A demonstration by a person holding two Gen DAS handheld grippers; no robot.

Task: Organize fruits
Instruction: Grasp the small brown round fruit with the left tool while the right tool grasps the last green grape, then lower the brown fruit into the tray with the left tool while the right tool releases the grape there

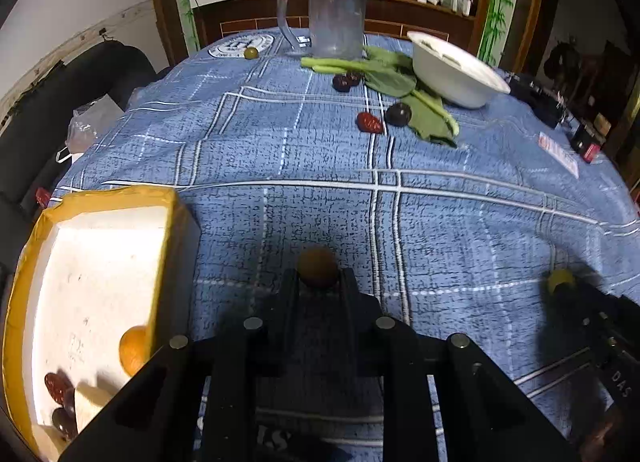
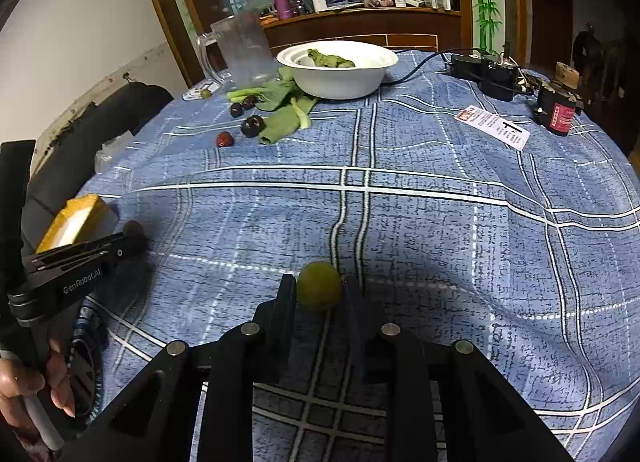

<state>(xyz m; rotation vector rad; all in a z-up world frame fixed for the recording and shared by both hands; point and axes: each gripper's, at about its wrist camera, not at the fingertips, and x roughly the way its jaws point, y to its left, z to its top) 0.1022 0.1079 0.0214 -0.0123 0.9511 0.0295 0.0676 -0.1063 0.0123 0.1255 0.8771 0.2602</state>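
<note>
Grip, 2 entries: my left gripper clamps a small round brown fruit just beside the yellow-rimmed white foam box; my right gripper clamps a round green fruit on open blue checked tablecloth, bare toward the white bowl.

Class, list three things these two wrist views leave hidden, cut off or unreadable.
1. Foam box, left wrist view: its near corner is hidden behind the left claw.
2. White bowl, right wrist view: its wall hides most of the contents.
3. Card, right wrist view: the print is too small to read.
</note>
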